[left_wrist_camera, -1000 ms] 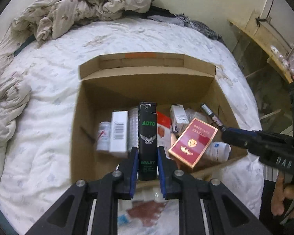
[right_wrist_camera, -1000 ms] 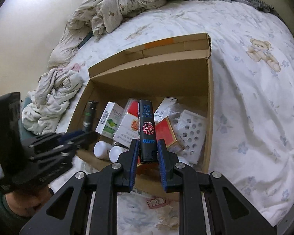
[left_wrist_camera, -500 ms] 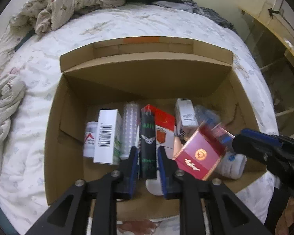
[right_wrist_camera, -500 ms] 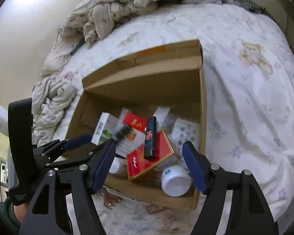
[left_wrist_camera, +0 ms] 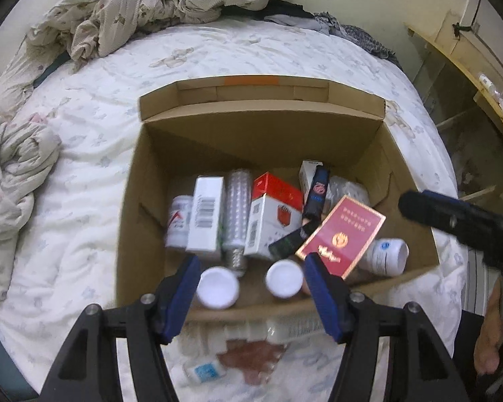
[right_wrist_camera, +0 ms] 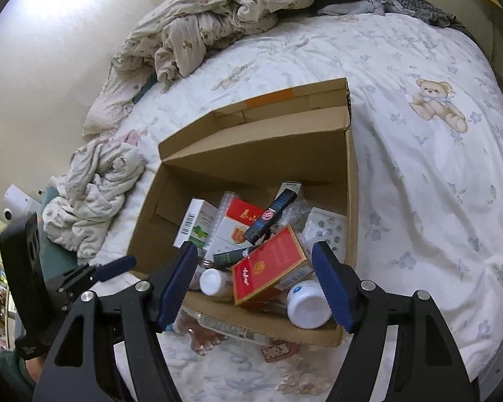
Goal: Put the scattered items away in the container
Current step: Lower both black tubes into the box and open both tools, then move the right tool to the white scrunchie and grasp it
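Cardboard box (left_wrist_camera: 261, 134) holds two black tubes (right_wrist_camera: 268, 216), three white bottles (right_wrist_camera: 306, 303).

An open cardboard box (left_wrist_camera: 258, 134) is seen just ahead of the spread left gripper (left_wrist_camera: 251, 284), flaps raised. Inside, a red booklet-like pack (left_wrist_camera: 342, 234) lies tilted toward the right fingertip, two black tubes (left_wrist_camera: 315, 194) lean crosswise, and white-capped bottles (left_wrist_camera: 218, 286) lie nearest.
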`<state>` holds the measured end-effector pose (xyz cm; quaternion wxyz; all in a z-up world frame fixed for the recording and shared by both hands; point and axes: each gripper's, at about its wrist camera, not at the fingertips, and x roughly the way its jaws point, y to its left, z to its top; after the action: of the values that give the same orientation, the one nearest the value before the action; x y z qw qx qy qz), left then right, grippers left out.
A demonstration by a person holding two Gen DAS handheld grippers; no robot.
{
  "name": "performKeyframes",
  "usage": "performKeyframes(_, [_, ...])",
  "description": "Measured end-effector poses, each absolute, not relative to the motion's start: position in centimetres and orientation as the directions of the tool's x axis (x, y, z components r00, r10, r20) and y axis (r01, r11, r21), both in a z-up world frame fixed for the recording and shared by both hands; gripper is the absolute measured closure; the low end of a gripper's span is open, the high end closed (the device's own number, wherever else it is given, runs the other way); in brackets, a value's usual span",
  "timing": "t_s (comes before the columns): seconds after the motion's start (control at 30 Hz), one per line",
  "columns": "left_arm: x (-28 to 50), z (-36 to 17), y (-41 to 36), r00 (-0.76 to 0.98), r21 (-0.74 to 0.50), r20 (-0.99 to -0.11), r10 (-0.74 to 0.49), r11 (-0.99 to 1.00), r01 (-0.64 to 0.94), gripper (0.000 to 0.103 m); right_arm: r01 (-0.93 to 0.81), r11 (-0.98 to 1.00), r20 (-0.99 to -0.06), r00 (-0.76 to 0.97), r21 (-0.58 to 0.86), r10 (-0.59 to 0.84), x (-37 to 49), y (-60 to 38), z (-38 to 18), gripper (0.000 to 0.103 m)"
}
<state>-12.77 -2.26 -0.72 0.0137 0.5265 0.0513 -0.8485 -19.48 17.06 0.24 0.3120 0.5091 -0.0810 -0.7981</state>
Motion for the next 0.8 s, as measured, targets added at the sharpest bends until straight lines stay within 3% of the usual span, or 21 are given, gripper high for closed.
performKeyframes(0.3, [-7.1, 0.1, -4.9, -0.463, -0.094, -0.886, 0.039, -0.991, 0.096, 0.038, 0.38, -0.78, -0.734, -0.295, 0.498, -0.612, -17.3, 19.7, 1.1, 0.028])
performKeyframes(0.67, [-2.1, -5.3, -8.1, -0.423, -0.195, -0.901, 0.102, -0.964, 0.183, 0.038, 0.333, -0.852, -0.833, -0.25, 0.405, -0.494, -14.9, 22.2, -0.8, 0.028])
performKeyframes(0.8, [-1.9, -4.8, -7.6, -0.449, -0.215, -0.885, 0.121, -0.963, 0.164, 0.038, 0.317, -0.874, -0.863, -0.232, 0.368, -0.448, -14.0, 23.1, -1.5, 0.028])
